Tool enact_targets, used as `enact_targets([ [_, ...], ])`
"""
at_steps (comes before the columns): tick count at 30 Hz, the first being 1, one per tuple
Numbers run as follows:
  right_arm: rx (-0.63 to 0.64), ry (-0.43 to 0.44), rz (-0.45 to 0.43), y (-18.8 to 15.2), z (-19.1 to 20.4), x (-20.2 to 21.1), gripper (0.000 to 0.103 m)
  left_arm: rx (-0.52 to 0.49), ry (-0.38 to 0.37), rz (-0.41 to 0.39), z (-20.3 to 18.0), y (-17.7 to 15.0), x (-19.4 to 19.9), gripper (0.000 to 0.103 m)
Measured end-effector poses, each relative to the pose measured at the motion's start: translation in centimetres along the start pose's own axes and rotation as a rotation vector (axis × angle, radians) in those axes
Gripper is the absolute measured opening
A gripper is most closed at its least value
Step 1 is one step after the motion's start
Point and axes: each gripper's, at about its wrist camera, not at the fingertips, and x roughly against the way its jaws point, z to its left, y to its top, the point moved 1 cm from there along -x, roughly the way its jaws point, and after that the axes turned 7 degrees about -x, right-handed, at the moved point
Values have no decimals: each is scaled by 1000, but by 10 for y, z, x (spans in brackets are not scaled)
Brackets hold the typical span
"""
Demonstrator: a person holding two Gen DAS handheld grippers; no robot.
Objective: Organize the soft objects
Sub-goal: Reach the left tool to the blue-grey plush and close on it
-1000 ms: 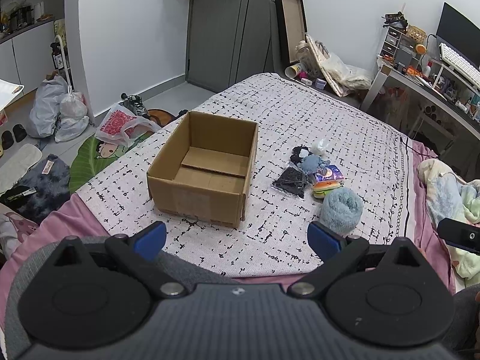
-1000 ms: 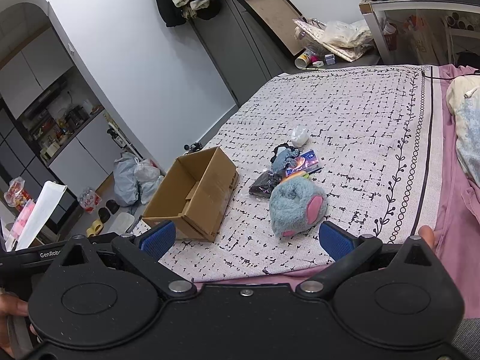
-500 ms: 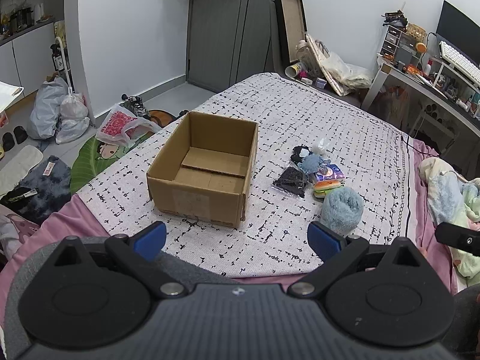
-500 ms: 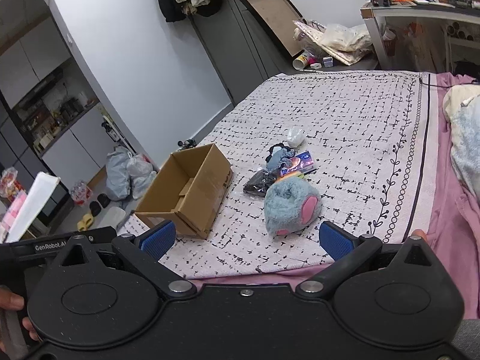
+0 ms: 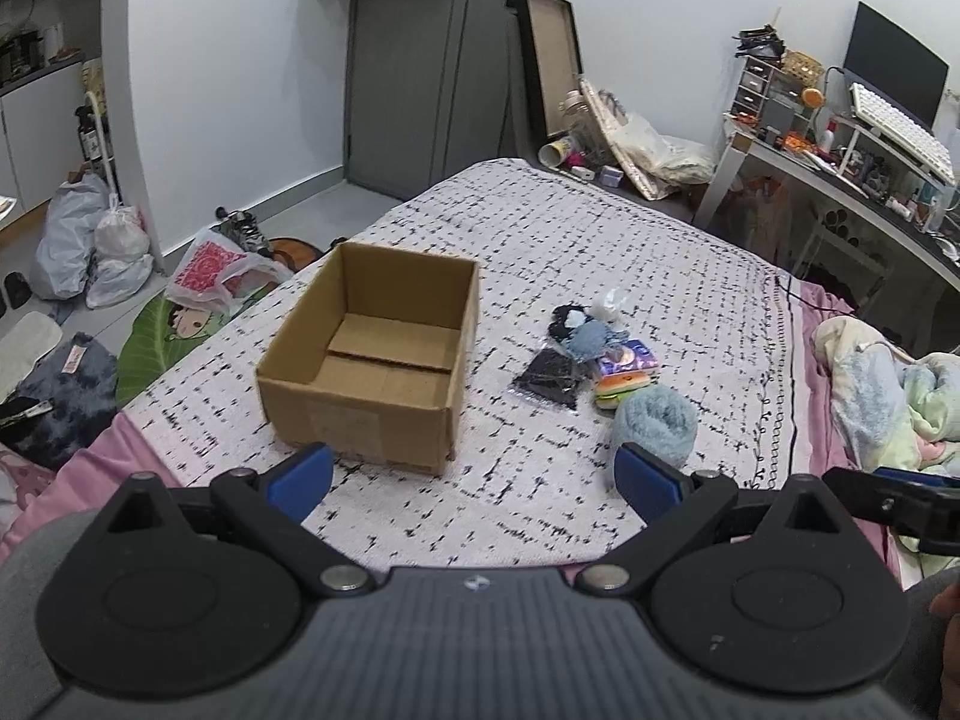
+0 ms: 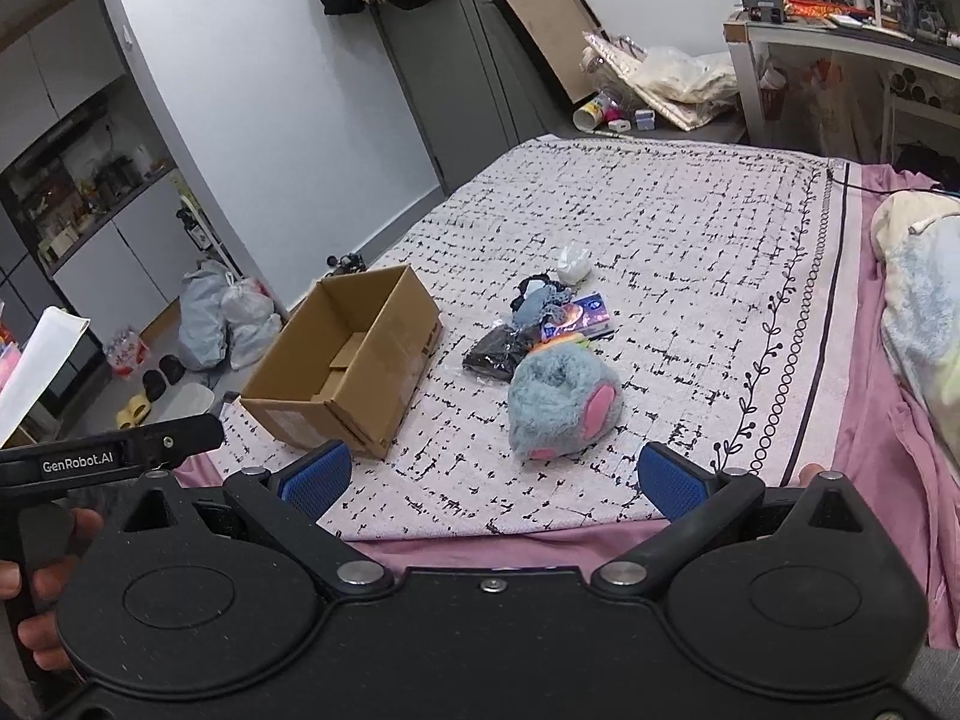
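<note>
An open, empty cardboard box stands on the bed. Right of it lies a cluster of soft things: a fluffy blue paw slipper, a burger-shaped toy, a dark packet, a blue plush, a colourful tissue pack and a white crumpled piece. My left gripper is open and empty, at the bed's near edge in front of the box. My right gripper is open and empty, just short of the slipper.
The patterned bedspread covers the bed; a pastel blanket lies at its right. Bags and floor clutter sit left of the bed. A desk stands at the right, a door behind.
Both grippers have moved slightly forward toward the bed; the slipper and box look a little nearer in the right wrist view. Nothing was grasped or moved.
</note>
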Motion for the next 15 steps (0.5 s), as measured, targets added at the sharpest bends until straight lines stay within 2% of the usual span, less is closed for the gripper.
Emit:
enact_targets([
  [6,-14,55,50,17,-2,-4,103,2,-44,0,-11,10,-16,99],
  [15,-18,-4,50,54,-10,-21,103,16,-64,27,-28,28,-46,99],
])
